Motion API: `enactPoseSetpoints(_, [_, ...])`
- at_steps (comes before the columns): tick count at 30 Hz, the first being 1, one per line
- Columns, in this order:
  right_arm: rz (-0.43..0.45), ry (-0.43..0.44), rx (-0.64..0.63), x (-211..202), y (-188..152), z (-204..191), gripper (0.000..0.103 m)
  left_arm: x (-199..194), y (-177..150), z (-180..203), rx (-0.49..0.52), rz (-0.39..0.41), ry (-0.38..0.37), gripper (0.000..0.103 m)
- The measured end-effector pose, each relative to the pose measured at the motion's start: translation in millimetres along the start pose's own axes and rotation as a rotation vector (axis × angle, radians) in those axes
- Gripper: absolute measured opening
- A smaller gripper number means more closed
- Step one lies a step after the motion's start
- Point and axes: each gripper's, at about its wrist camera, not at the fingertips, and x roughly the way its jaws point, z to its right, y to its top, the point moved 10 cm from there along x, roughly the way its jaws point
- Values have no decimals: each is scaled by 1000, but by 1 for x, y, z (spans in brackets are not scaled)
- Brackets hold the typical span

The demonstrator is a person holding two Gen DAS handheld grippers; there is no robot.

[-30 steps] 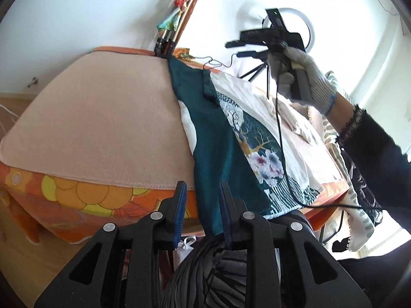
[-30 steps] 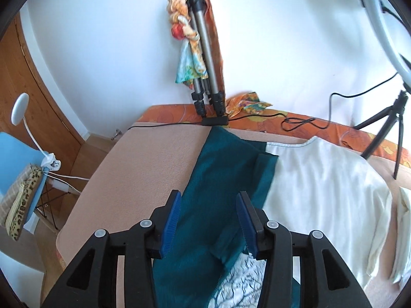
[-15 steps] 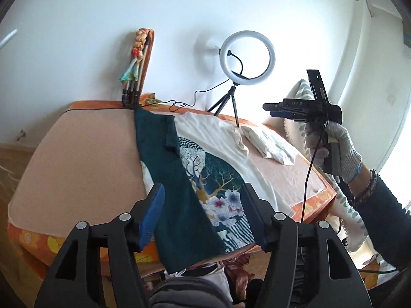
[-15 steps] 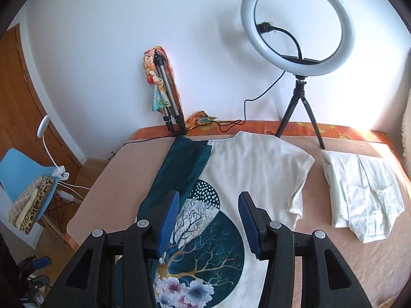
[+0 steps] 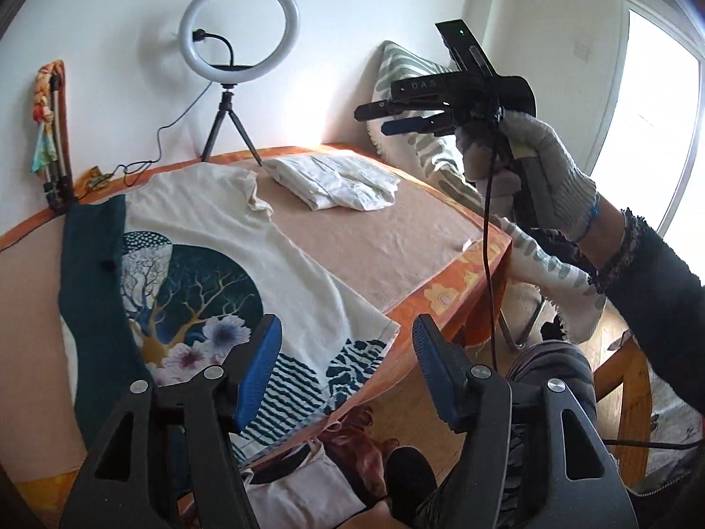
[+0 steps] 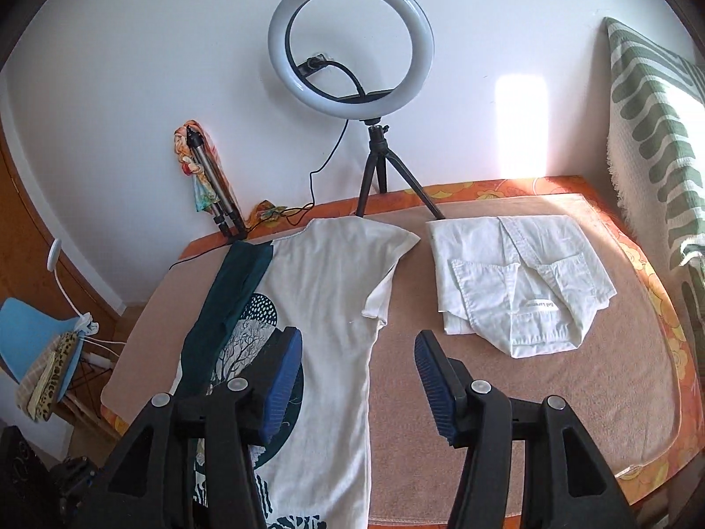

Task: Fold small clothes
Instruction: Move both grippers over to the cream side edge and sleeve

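A white T-shirt with a teal tree-and-flower print lies flat on the table; its left side is folded over, showing dark teal fabric. It also shows in the right wrist view. A folded white shirt lies to its right, also seen in the left wrist view. My left gripper is open and empty above the T-shirt's hem at the table's near edge. My right gripper is open and empty above the T-shirt's right side; it shows held high in the left wrist view.
A ring light on a tripod stands at the table's back edge. A folded tripod with a colourful cloth leans on the wall. A green-striped towel hangs at the right. A blue chair stands at the left.
Both grippers have pulled back and swung right. The left gripper has opened wider. The left side of the T-shirt stays folded over.
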Motion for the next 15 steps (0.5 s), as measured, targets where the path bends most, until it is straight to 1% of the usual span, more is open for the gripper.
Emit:
enactPoseSetpoints(2, [0,16,27,1,3,12,57,22,-2,17,16,-23,-36,61])
enactPoseSetpoints(3, [1,15,36,3,4,19,58,34,-3,23,28,-36,-42,61])
enactPoseSetpoints(8, [-17,43,74,25,13,42,60,94,-15,43,100,-115,-44,61])
enactPoseSetpoints(12, [-54,76,62,57,19,48,60,130,-27,47,132,-166,-22,61])
enactPoseSetpoints(15, [-87,115,61,86,24,46,60,146,-33,44,151,-183,8,61])
